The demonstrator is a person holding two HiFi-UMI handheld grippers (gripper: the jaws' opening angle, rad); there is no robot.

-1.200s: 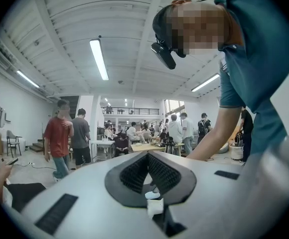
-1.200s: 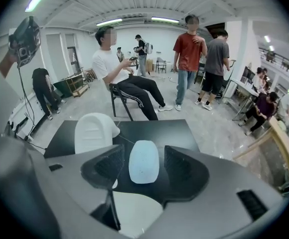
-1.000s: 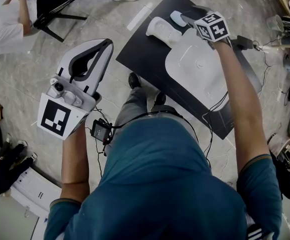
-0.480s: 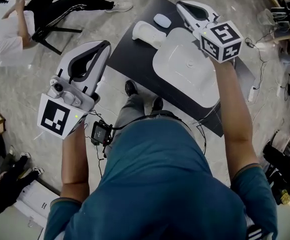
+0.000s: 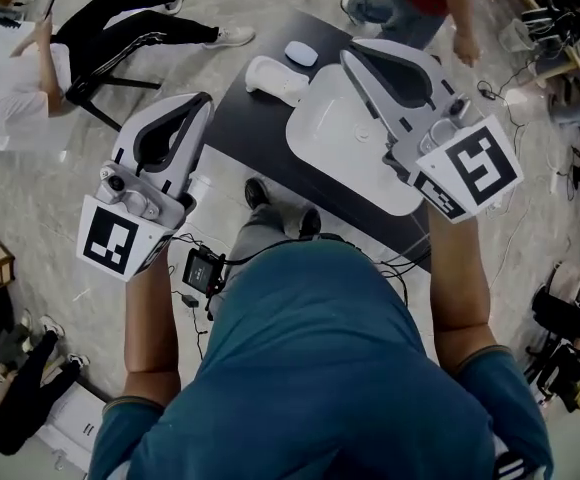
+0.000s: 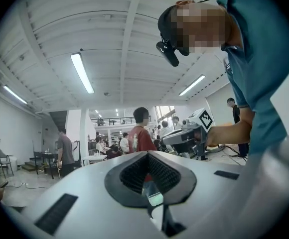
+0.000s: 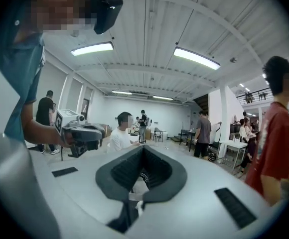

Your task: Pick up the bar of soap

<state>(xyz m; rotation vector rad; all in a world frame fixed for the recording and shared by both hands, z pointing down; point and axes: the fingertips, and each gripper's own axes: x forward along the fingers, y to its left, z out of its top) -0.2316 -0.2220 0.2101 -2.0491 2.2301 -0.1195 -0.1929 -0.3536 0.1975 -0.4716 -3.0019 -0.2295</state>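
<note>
1. The left forearm [image 5: 150, 318] reaches forward and holds the left gripper [image 5: 205, 100] about level; the gripper is over the floor [image 5: 50, 178], to the left of the black table [image 5: 240, 128].
2. The right forearm [image 5: 460, 288] also reaches forward; the right gripper [image 5: 350, 58] is high and close to the head camera, above the large white tray [image 5: 340, 138]; it points away from the person and a little to the left in the head view.
3. In the left gripper view the 2 jaws of the left gripper meet at the tips; nothing is between the ribbed pads [image 6: 134, 173], and only the room shows through the gap behind the tips.
4. In the right gripper view the 2 jaws of the right gripper are also fully together; they hold nothing.
5. Each gripper view shows the other gripper off to the side, at about the same height.
6. The bar of soap [image 5: 301, 54] lies flat on the black table, at its far end, just beyond the white dish [image 5: 275, 76]; neither gripper touches it; in the head view the tips of the right gripper are to the right of it and higher.
7. The bar of soap is an oval; its long axis runs nearly from left to right in the head view; both ends are rounded alike, so I cannot tell a front from a back.
</note>
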